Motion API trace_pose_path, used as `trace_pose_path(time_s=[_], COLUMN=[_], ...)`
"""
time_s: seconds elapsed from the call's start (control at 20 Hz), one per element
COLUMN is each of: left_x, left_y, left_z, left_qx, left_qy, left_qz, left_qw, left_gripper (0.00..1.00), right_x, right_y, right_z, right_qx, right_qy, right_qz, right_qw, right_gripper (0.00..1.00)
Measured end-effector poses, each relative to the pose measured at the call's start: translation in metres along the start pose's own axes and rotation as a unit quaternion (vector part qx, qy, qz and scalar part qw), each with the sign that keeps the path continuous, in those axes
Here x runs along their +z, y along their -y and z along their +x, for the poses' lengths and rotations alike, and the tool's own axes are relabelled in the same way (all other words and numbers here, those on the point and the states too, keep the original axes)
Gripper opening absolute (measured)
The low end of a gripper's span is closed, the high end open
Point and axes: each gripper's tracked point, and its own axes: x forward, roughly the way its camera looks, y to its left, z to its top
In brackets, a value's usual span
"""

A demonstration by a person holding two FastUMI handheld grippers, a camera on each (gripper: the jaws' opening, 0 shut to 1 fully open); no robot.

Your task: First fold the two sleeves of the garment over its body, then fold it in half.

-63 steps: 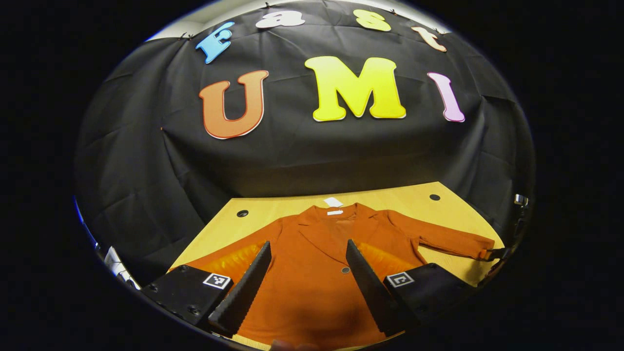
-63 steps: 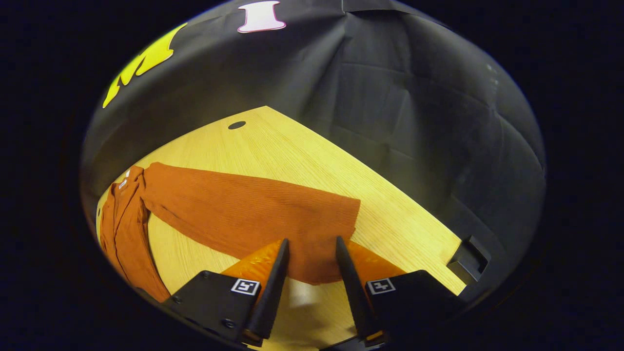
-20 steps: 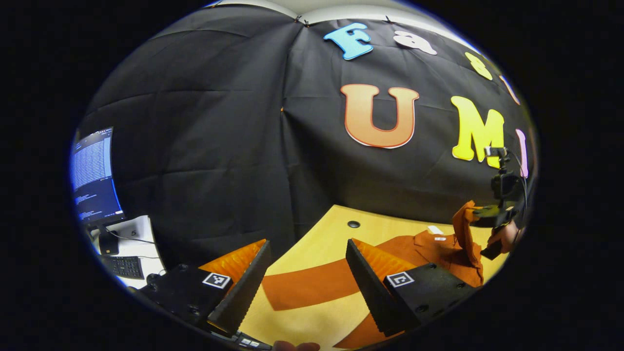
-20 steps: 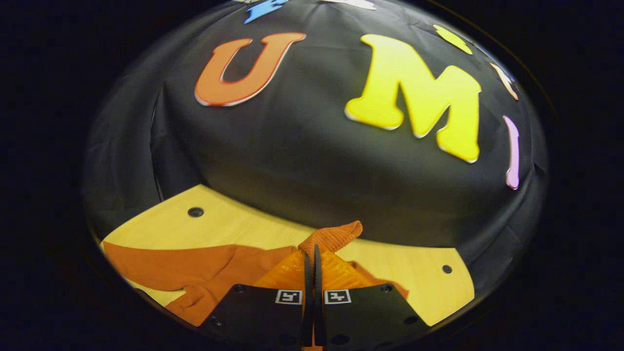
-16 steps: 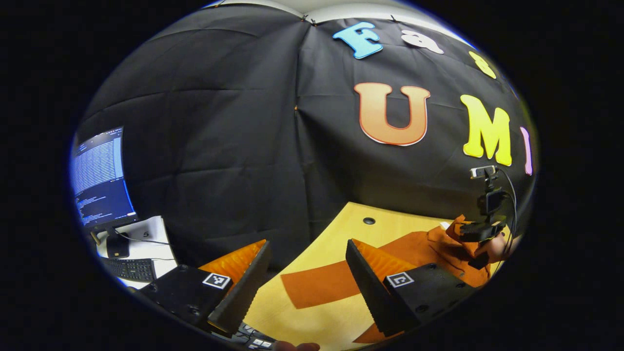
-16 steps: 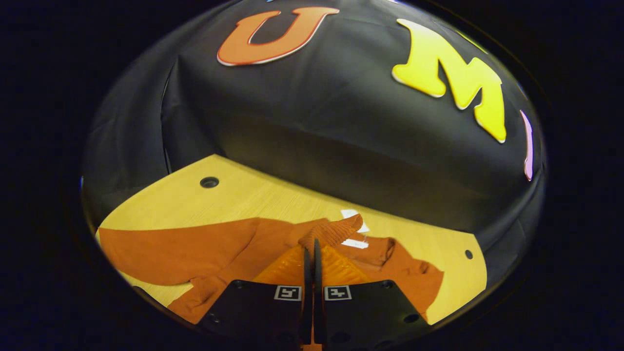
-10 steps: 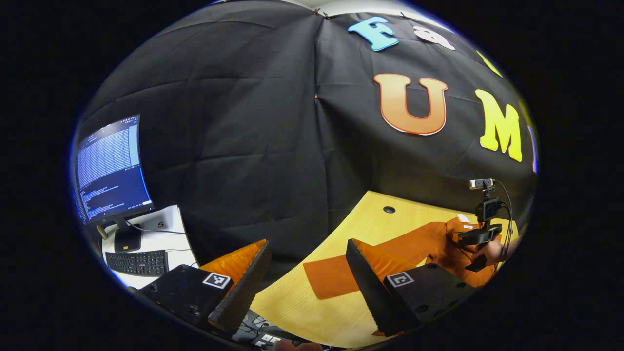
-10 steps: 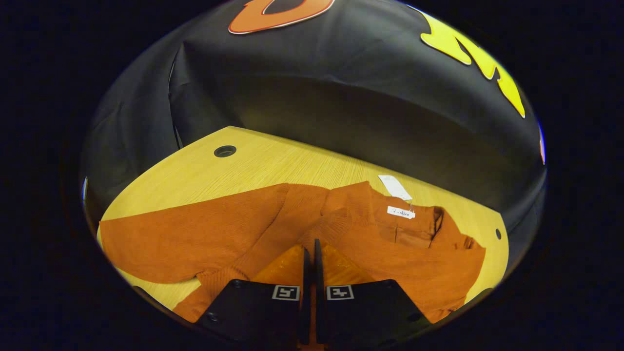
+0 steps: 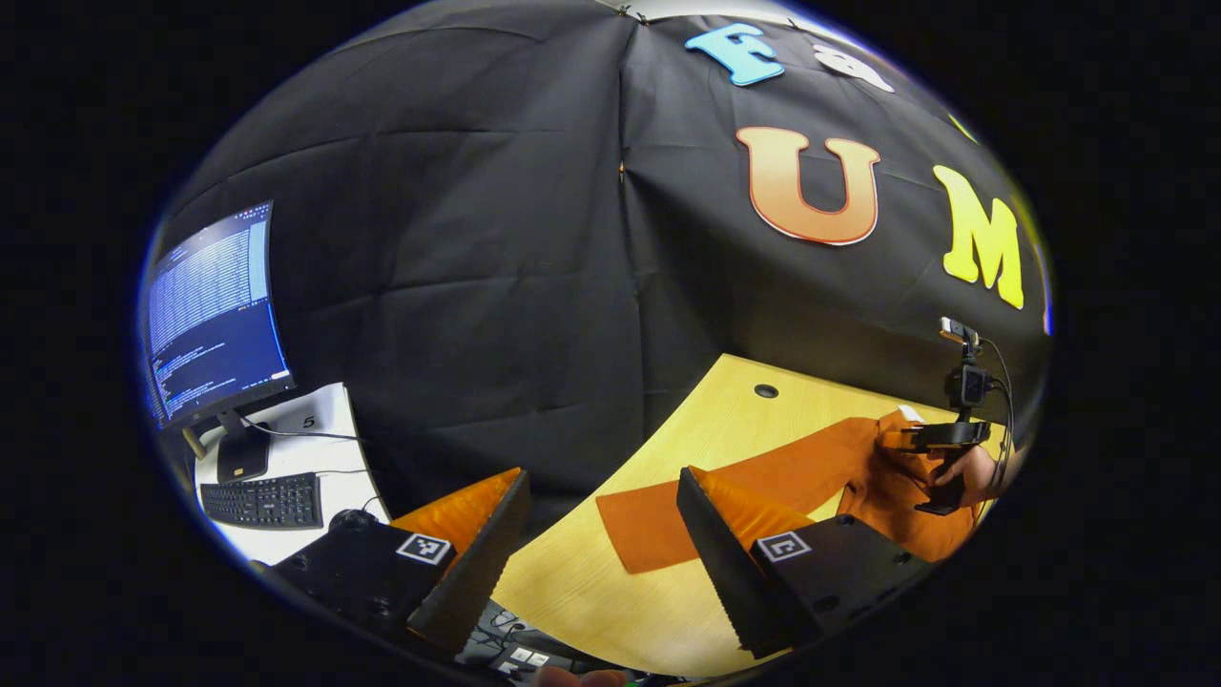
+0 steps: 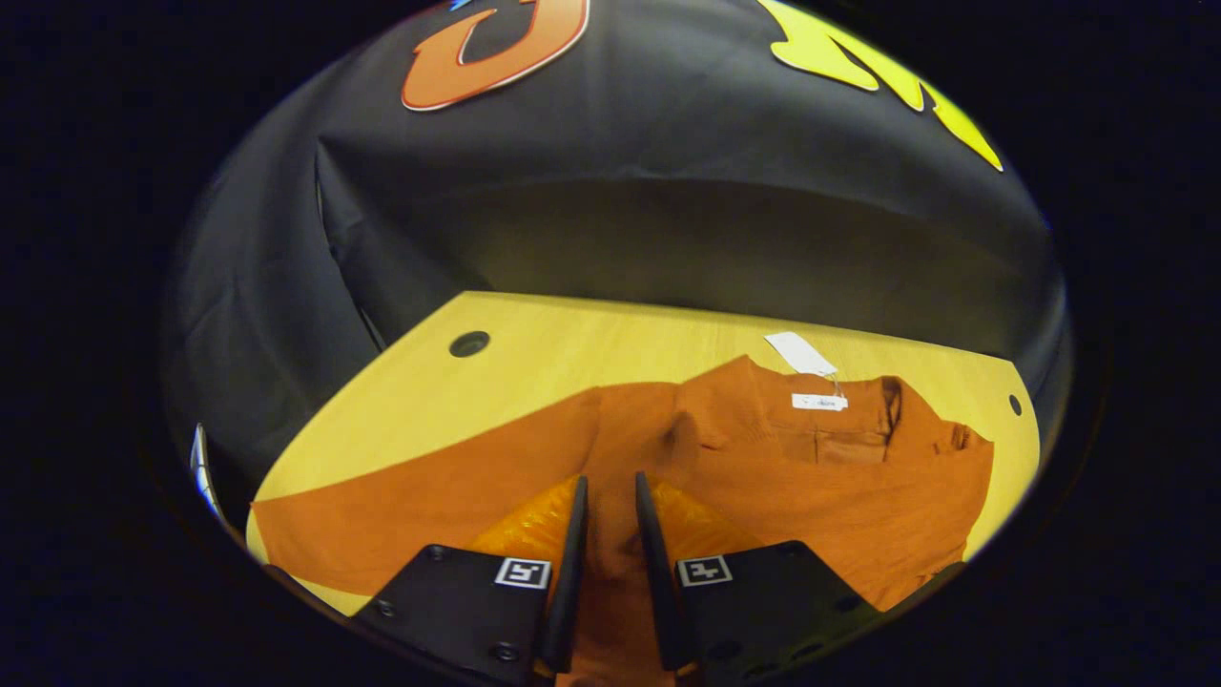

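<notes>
We look across a pale wooden counter (image 10: 534,367) pierced by round cable holes, hemmed in by black cloth walls; in the left gripper view a lit monitor (image 9: 212,310) and keyboard (image 9: 263,499) sit on a white desk (image 9: 305,448) at far left. The rust-orange jacket (image 10: 820,477) lies flat, collar and tags toward the far wall, its left sleeve (image 9: 725,496) stretched out across the wood. Half a second ago the right hand-held gripper (image 10: 610,563) was clamped on the other sleeve's cuff; now its fingers stand slightly parted above the folded-over fabric. The left hand-held gripper (image 9: 601,563) hangs wide open, gripping nothing, near the counter's left edge.
</notes>
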Motion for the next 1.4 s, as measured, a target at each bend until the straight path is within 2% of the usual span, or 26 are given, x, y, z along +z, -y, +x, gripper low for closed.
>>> trace_pose_path(time_s=[0.05, 0.15, 0.3, 0.4, 0.5, 0.65, 0.9, 0.95, 1.1, 1.4], left_x=[0.0, 0.001, -0.003, -0.009, -0.014, -0.024, -0.058, -0.065, -0.088, -0.13], left_y=[0.0, -0.001, -0.003, -0.001, 0.004, 0.014, 0.04, 0.042, 0.046, 0.03], left_z=[0.0, 0.001, 0.005, 0.009, 0.015, 0.026, 0.044, 0.049, 0.066, 0.101], left_qx=[0.0, 0.0, 0.002, 0.0, -0.008, -0.025, -0.048, -0.049, -0.051, -0.013], left_qy=[0.0, 0.003, 0.003, 0.0, -0.002, -0.008, -0.068, -0.077, -0.113, -0.167], left_qz=[0.0, -0.001, -0.007, -0.009, -0.012, -0.012, -0.027, -0.034, -0.04, -0.035], left_qw=[1.0, 1.0, 1.0, 1.0, 1.0, 1.0, 0.996, 0.995, 0.991, 0.985], left_gripper=[1.0, 1.0, 1.0, 1.0, 1.0, 1.0, 1.0, 1.0, 1.0, 1.0], right_x=[0.003, 0.007, 0.011, 0.017, 0.026, 0.042, 0.075, 0.08, 0.094, 0.121], right_y=[-0.004, -0.016, -0.023, -0.024, -0.021, -0.021, -0.002, 0.007, 0.037, 0.101], right_z=[-0.004, -0.008, -0.023, -0.037, -0.054, -0.09, -0.172, -0.189, -0.235, -0.302], right_qx=[0.002, 0.013, 0.027, 0.033, 0.035, 0.049, 0.067, 0.065, 0.053, 0.01], right_qy=[0.005, 0.014, 0.017, 0.025, 0.037, 0.061, 0.114, 0.124, 0.147, 0.185], right_qz=[-0.011, -0.024, -0.044, -0.043, -0.039, -0.031, -0.046, -0.05, -0.038, 0.03], right_qw=[1.0, 1.0, 0.999, 0.998, 0.998, 0.996, 0.99, 0.989, 0.987, 0.982], right_gripper=[0.35, 0.35, 0.77, 0.75, 0.82, 0.82, 0.82, 0.8, 0.82, 0.81])
